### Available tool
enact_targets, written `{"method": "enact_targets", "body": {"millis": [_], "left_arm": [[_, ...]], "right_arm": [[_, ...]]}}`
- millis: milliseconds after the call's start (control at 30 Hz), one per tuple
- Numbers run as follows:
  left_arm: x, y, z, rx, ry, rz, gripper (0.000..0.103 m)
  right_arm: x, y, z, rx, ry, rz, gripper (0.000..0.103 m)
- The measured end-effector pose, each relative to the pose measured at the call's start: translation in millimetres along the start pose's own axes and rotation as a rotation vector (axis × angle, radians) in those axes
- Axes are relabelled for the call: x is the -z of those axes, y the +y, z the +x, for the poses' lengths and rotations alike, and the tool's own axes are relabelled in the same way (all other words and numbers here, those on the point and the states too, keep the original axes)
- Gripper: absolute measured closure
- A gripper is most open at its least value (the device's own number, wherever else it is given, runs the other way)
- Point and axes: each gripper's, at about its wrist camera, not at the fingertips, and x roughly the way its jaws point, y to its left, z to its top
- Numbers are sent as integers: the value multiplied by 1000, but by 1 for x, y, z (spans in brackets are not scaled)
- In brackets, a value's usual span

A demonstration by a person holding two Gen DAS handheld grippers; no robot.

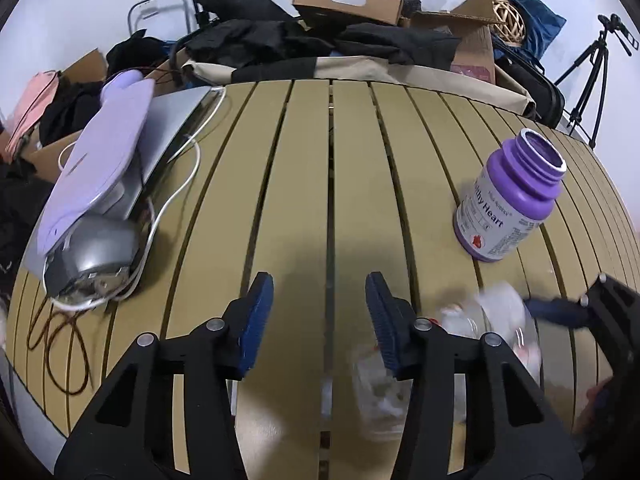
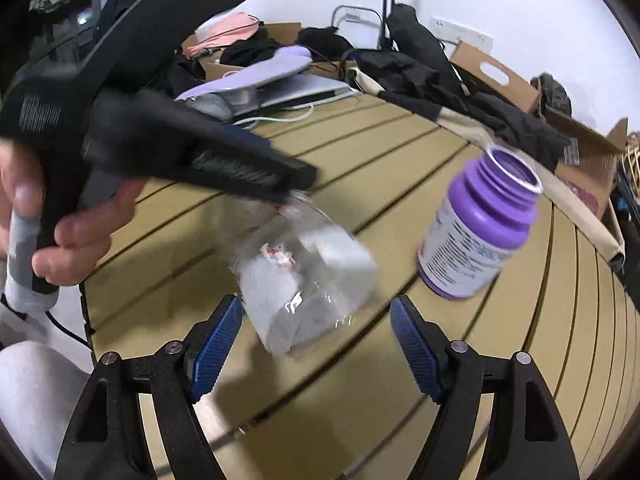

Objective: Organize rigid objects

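A purple bottle with a white label stands upright and uncapped on the slatted tan table. A clear plastic container lies on its side, blurred, just ahead of and between the fingers of my right gripper, which is open and not touching it. My left gripper is open with nothing between its fingers. The clear container lies just right of its right finger. In the right wrist view the left gripper hovers over the container's far end, held by a hand.
A lilac pad on a silver laptop, a grey device and a white cable fill the table's left side. Black clothes, cardboard boxes and a tripod line the far edge.
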Motion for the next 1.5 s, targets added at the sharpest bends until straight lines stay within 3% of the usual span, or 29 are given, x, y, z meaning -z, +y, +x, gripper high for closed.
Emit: {"method": "enact_targets", "body": {"millis": [200,300,367,400,467,533,633,700,767,833,1000,1100,1233,1400,1500], "left_arm": [[10,-6,-16,-28,-18,56,57],[6,1,-30,10,-35,21,43],[2,1,-42,58,-62,17,23],[0,-1,-47,84,-75,25,19],[-1,-12,-51,140,-73,87,5],[1,-29,-45,163,-38,185,1],[10,-55,-24,124,29,337,2],[14,-60,-10,110,56,359,9],[14,-58,2,132,112,329,43],[14,-54,8,156,139,305,45],[12,-43,5,169,90,276,46],[6,-32,-2,175,32,240,46],[-8,-12,-26,160,-132,181,45],[-15,7,-56,151,-337,124,45],[-14,14,-60,167,-382,89,45]], "right_arm": [[0,-12,3,27,17,36,14],[2,-15,-2,18,17,35,14],[7,-21,-8,4,26,53,14],[9,-27,-11,-9,40,73,14],[11,-32,-14,-20,41,89,14],[13,-40,-16,-17,40,123,14],[14,-51,-15,-4,43,180,14],[15,-54,-15,24,49,189,14],[17,-57,-14,21,56,198,14],[19,-61,-14,3,61,218,14],[18,-70,-18,27,46,254,14],[14,-71,-24,15,12,277,14],[-2,-62,-57,-5,-103,279,14],[-42,-72,-91,-220,-314,403,14],[-71,-67,-74,-298,-300,431,7]]}}
